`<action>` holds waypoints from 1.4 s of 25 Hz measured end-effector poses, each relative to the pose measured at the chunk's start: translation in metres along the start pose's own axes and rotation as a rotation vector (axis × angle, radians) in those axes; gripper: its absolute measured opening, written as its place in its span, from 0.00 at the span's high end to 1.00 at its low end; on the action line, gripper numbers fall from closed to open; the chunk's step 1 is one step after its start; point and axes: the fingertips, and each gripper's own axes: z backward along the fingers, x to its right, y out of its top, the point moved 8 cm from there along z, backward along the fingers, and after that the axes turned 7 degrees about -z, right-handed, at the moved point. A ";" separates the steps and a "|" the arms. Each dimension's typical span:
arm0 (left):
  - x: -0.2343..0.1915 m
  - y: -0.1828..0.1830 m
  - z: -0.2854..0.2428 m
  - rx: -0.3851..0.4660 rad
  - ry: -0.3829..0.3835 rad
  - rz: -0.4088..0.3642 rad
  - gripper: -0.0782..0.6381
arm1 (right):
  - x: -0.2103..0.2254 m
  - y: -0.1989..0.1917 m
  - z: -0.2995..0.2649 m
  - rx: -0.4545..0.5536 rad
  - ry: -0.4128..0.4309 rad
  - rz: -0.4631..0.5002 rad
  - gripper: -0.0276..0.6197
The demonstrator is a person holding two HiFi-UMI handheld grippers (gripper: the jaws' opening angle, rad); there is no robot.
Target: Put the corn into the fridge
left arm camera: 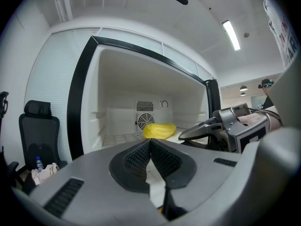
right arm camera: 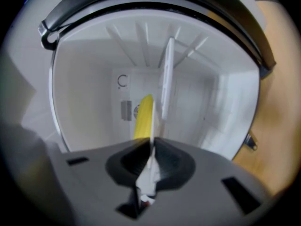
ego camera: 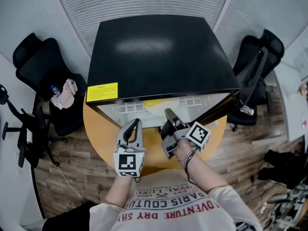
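The yellow corn lies on the white floor inside the open black mini fridge. In the left gripper view the corn rests near the back wall, by the round fan grille. The right gripper view, rolled on its side, shows the corn straight ahead. My left gripper is shut and empty, just outside the fridge opening. Beside it my right gripper is also shut with nothing in it, its tip at the opening's edge. It also shows in the left gripper view, the right gripper pointing in towards the corn.
The fridge stands on a round wooden table; its open door swings out to the right. A yellow sticker marks the fridge's left side. Black office chairs stand on both sides; the left chair holds a bottle and a cloth.
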 end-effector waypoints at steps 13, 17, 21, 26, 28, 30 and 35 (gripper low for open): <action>0.002 -0.004 -0.005 -0.020 0.015 0.010 0.85 | 0.002 0.003 -0.006 -0.017 0.029 0.022 0.87; 0.006 -0.002 -0.004 -0.015 0.009 0.010 0.85 | -0.002 0.002 -0.001 -0.019 0.027 0.079 0.84; 0.010 0.000 0.000 -0.009 0.007 0.005 0.85 | -0.003 -0.002 0.010 -0.023 0.050 0.086 0.81; 0.017 0.003 0.010 0.001 0.005 0.009 0.85 | -0.001 -0.009 0.030 -0.057 0.062 0.154 0.87; 0.020 0.003 0.015 0.003 0.002 0.012 0.85 | -0.002 -0.009 0.039 -0.065 0.070 0.224 0.90; 0.024 0.004 0.020 0.002 0.000 0.014 0.85 | -0.006 -0.009 0.046 -0.077 0.099 0.307 0.90; 0.031 0.003 0.033 0.000 0.005 0.017 0.85 | -0.021 -0.013 0.063 -0.103 0.177 0.603 0.91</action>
